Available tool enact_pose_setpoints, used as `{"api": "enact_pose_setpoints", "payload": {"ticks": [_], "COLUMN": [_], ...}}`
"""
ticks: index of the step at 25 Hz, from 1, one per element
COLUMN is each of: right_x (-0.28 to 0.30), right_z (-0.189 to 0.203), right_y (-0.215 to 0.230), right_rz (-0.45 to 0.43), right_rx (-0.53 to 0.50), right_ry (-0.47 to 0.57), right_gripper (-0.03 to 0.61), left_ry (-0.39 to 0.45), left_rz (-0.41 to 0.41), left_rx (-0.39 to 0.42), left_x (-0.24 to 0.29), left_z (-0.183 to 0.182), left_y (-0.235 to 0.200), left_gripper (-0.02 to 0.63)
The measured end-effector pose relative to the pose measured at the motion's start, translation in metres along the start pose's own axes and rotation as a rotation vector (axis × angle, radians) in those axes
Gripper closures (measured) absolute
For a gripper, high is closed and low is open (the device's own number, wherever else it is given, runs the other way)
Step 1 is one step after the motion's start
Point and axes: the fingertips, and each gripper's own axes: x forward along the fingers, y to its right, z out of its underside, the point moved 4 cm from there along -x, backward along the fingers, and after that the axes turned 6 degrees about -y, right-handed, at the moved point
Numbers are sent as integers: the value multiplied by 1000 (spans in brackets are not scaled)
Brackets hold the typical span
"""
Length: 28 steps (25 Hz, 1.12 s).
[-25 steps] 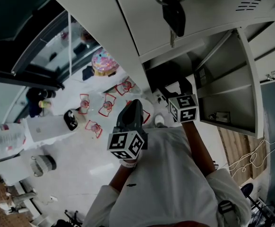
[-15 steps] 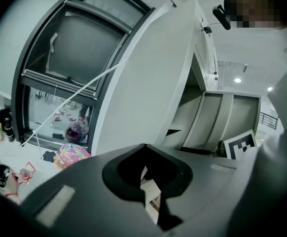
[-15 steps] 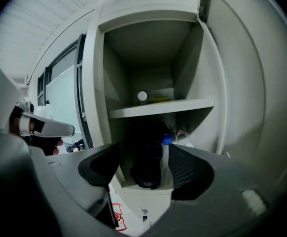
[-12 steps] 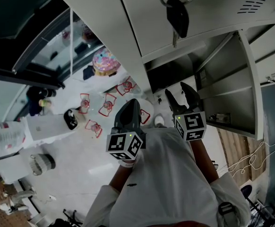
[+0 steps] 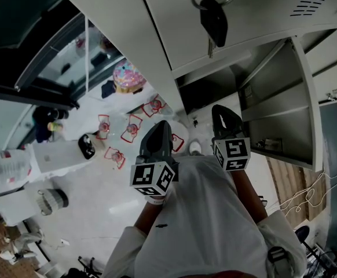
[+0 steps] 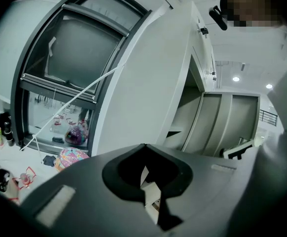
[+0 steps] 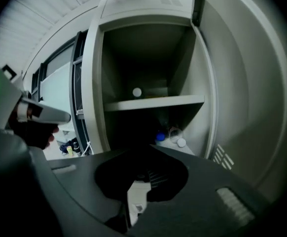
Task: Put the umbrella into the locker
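The grey locker (image 5: 275,112) stands open, its door swung to the right. My right gripper (image 5: 222,110) hangs in front of the opening, outside it. Its jaws have just been closing and now stand shut with nothing between them. In the right gripper view the jaws (image 7: 128,206) point at the shelf (image 7: 153,102) and the dark lower compartment. I cannot make out the umbrella in that darkness. My left gripper (image 5: 161,125) is shut and empty, to the left of the locker (image 6: 202,117).
A black key (image 5: 213,19) hangs from the locker door above. Two small bottles (image 7: 159,137) lie in the lower compartment. A colourful round thing (image 5: 127,75) and red-framed items (image 5: 131,129) lie on the floor at the left. The open door (image 7: 242,83) bounds the right.
My right gripper has drawn back out of the locker towards the person and its jaws have gone from wide open to shut. The left gripper has stayed put.
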Motion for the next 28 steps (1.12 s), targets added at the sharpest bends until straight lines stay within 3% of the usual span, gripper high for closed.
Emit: {"api": "enact_pose_setpoints", "payload": {"ticks": [4, 11, 22, 28], "right_x": [29, 70, 108, 85], "right_z": [34, 66, 57, 49], "right_y": [-1, -8, -2, -3], "right_rz": [-17, -54, -27, -60], "right_rx": [32, 31, 33, 21], "right_ry": [-97, -209, -221, -191], "right_gripper": [558, 390, 402, 390], "left_ry": [-15, -30, -34, -33], "left_rz": [-2, -2, 4, -1], "left_rx": [8, 4, 5, 11], "left_x": [3, 6, 6, 7], "left_z": [2, 2, 2, -1], "left_y": [-1, -3, -1, -6], "left_gripper": [601, 601, 601, 601]}}
